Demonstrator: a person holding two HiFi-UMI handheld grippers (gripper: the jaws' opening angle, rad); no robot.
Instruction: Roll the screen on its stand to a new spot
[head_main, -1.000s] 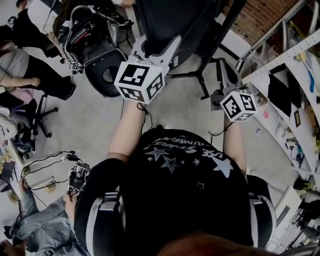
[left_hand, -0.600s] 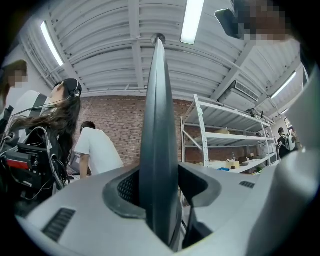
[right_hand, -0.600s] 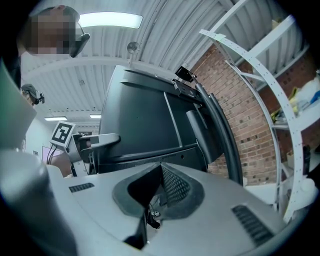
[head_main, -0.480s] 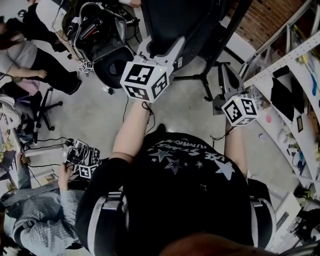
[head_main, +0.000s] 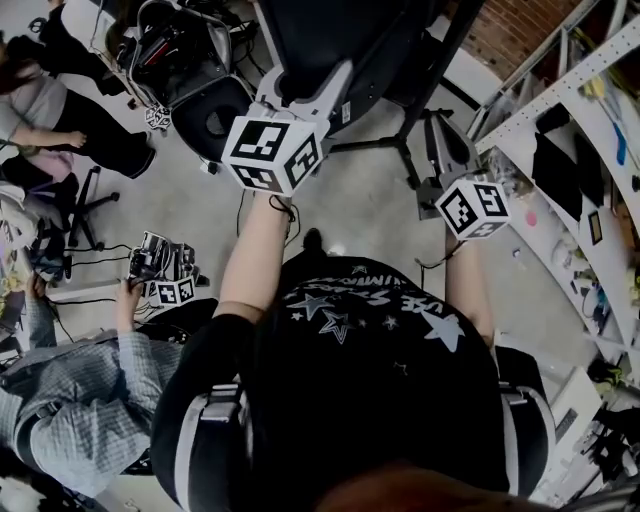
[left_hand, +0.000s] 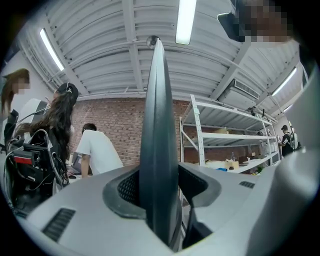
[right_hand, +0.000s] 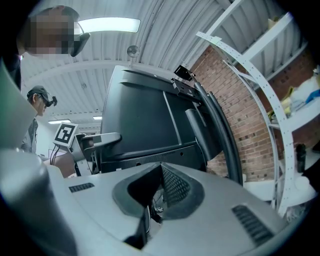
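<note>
The black screen (head_main: 335, 40) stands on its dark stand (head_main: 400, 150) at the top of the head view. My left gripper (head_main: 318, 88) reaches up to the screen's near edge. In the left gripper view that edge (left_hand: 157, 125) runs as a dark upright slab between the pads, and the left gripper (left_hand: 159, 187) is shut on it. My right gripper (head_main: 438, 135) hovers to the right of the stand, apart from the screen. The right gripper view shows the screen's back (right_hand: 145, 120) ahead of the right gripper (right_hand: 160, 187), whose pads meet with nothing between them.
Metal shelving (head_main: 580, 130) with loose items runs down the right side, close to my right arm. A black machine (head_main: 185, 65) stands at the upper left. People sit at the left; one (head_main: 80, 380) holds a marked device (head_main: 165, 275). Cables (head_main: 85, 265) lie on the floor.
The left gripper has kept its hold on the screen's edge. The view has shifted a little, and the person at the lower left has come further in, with the device raised.
</note>
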